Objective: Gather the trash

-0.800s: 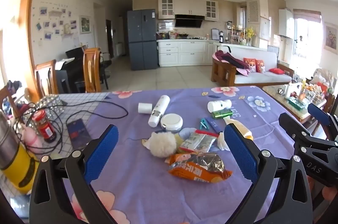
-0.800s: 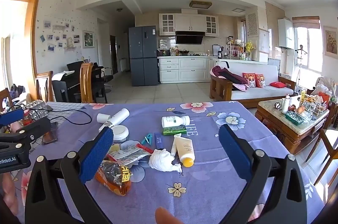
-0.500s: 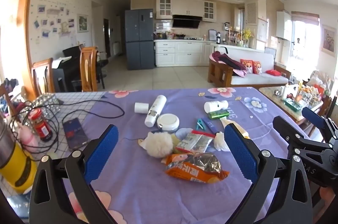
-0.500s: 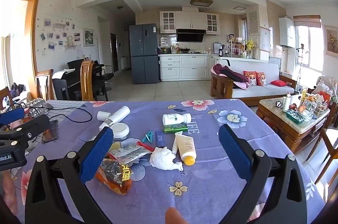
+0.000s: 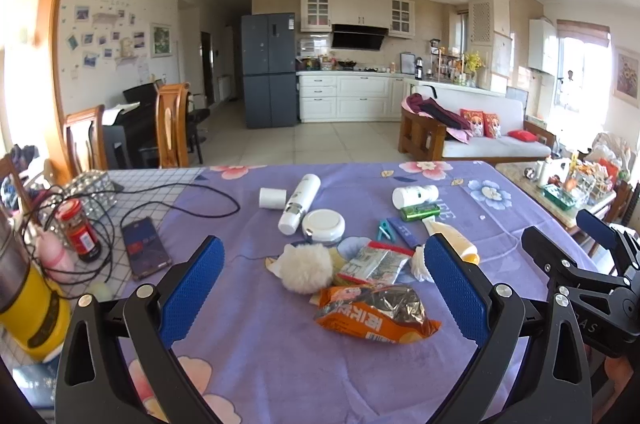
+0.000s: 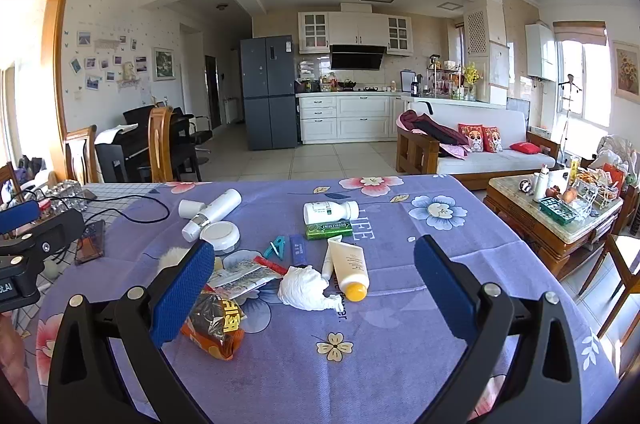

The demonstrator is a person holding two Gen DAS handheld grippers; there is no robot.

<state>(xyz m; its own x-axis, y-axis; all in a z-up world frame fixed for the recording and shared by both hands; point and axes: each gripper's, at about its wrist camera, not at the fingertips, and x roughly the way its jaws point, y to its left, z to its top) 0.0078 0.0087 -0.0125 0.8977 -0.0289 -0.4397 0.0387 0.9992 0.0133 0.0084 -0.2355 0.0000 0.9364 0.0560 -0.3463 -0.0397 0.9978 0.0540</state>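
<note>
An orange foil snack bag (image 5: 374, 312) (image 6: 214, 324) lies crumpled on the purple floral tablecloth (image 5: 280, 364) (image 6: 400, 304). Behind it sit a flat printed wrapper (image 5: 374, 262) (image 6: 244, 278) and a crumpled white tissue (image 6: 304, 288) (image 5: 418, 262). My left gripper (image 5: 324, 288) hovers open above the near side of the table, the snack bag showing between its blue pads. My right gripper (image 6: 310, 290) is open too, with the tissue between its fingers in the view and nothing held. Each gripper appears at the edge of the other's view.
Around the trash lie a white fluffy ball (image 5: 306, 268), a white spray bottle (image 5: 300, 203), a round white jar (image 5: 323, 224), a cream tube (image 6: 350, 264), a green gum pack (image 6: 328, 230) and a blue clip (image 6: 276, 248). A phone (image 5: 146, 248), cables, a red jar (image 5: 78, 230) and a yellow flask (image 5: 28, 304) stand at left.
Both grippers have drifted slightly; the objects sit a little lower in the left view and a little higher in the right. Neither gripper has touched or taken anything.
</note>
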